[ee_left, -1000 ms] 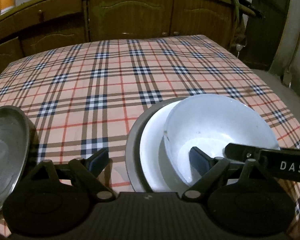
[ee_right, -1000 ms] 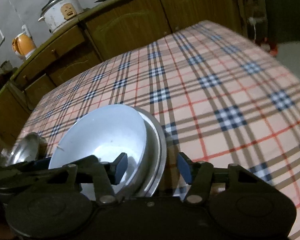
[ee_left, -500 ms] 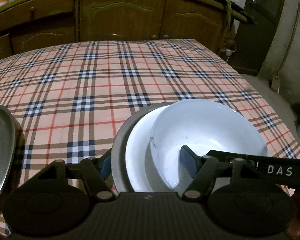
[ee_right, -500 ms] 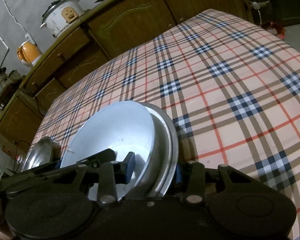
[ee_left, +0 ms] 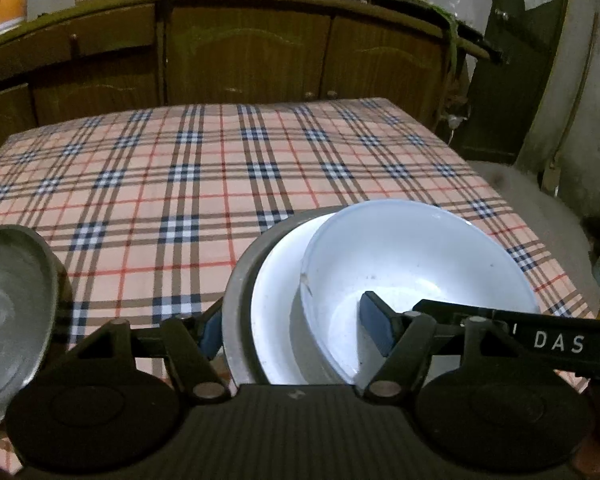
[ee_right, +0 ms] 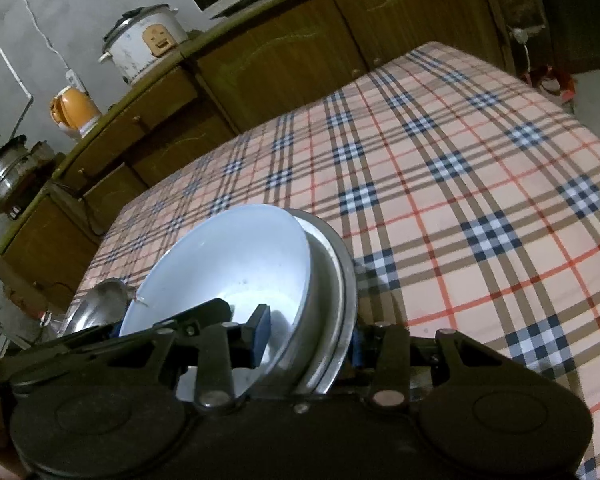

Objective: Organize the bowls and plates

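Left gripper [ee_left: 292, 330]: jaws partly closed, clamped across the stack's rim, one pad inside the white bowl [ee_left: 416, 272], one outside the metal plate [ee_left: 236, 308]. Right gripper [ee_right: 308, 338]: same grip, opposite rim. Both just closed.

Count: one white bowl, one white dish [ee_left: 278, 300] under it, one metal plate beneath, lower centre; one separate steel plate [ee_left: 8, 312], lower left.

"DAS" on right gripper's finger [ee_left: 558, 342].

All above plaid tablecloth [ee_left: 204, 184].

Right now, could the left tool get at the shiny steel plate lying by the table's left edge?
Probably not yet: the left tool is clamped across the stacked white bowl and grey metal dish. The steel plate lies unobstructed beside it.
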Action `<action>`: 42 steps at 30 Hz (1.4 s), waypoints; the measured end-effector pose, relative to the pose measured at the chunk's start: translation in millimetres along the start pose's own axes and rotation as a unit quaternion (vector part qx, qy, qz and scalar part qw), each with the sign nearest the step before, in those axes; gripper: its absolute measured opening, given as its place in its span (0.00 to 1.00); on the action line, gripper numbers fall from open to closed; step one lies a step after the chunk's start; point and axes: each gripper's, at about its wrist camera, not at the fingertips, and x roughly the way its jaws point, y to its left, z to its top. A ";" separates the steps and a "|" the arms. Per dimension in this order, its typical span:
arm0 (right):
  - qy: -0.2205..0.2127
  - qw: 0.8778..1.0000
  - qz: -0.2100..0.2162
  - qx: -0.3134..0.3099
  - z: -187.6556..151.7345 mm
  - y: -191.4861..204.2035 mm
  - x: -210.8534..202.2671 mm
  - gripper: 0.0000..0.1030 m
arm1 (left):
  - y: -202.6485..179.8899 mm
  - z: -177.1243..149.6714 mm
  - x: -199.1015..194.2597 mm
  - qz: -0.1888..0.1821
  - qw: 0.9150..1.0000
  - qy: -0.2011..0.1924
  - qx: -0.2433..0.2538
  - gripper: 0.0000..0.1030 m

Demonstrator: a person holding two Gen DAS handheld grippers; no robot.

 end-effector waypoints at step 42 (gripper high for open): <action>-0.036 0.995 0.061 -0.069 -30.6 86.2 -80.0 0.47 | 15.8 -17.0 -118.1 0.052 0.996 -0.071 -0.015 0.69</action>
